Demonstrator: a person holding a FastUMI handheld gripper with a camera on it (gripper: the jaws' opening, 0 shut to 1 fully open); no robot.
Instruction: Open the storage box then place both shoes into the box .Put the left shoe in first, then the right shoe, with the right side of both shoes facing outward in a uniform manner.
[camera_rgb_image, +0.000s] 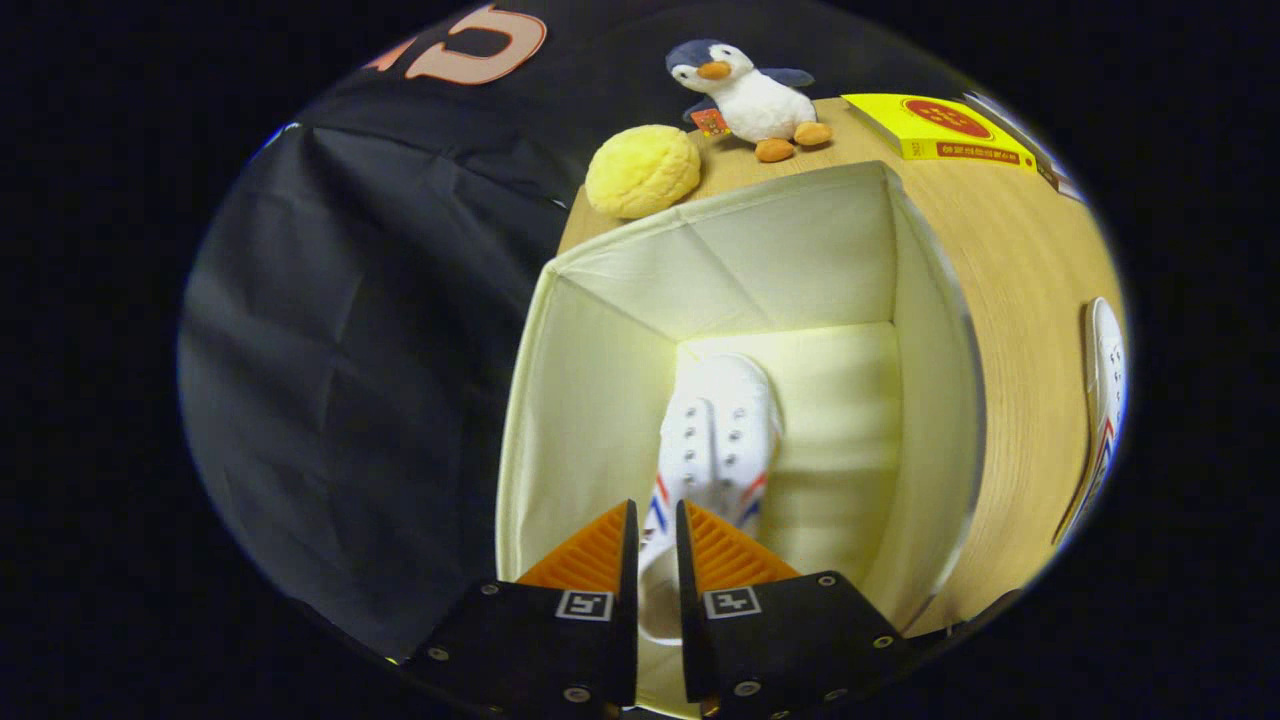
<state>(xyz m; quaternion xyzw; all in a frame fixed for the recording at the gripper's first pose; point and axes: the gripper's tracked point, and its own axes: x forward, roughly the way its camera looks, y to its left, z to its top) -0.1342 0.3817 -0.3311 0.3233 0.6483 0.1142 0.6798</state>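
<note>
1. Gripper view: the gripper (657, 525) points down into the open box (930, 330), which stands on a wooden table (1020, 300).
2. Its two fingers stand close together with a narrow gap, and the heel rim of a white shoe (720, 430) sits in that gap; they appear clenched on that rim.
3. This shoe is inside the box, toe pointing away from the fingers, laces up, near the box's left wall. Red and blue stripes show on its sides just ahead of the fingertips.
4. The box is pale cream inside, its floor bare to the right of the shoe.
5. The second shoe (1105, 400) lies on the table well to the right of the box, apart from it.
6. Beyond the box on the table: a yellow ball (643, 171) touching or just beside the box's far corner, a plush penguin (750, 95), and a yellow book (935, 128) further right.
</note>
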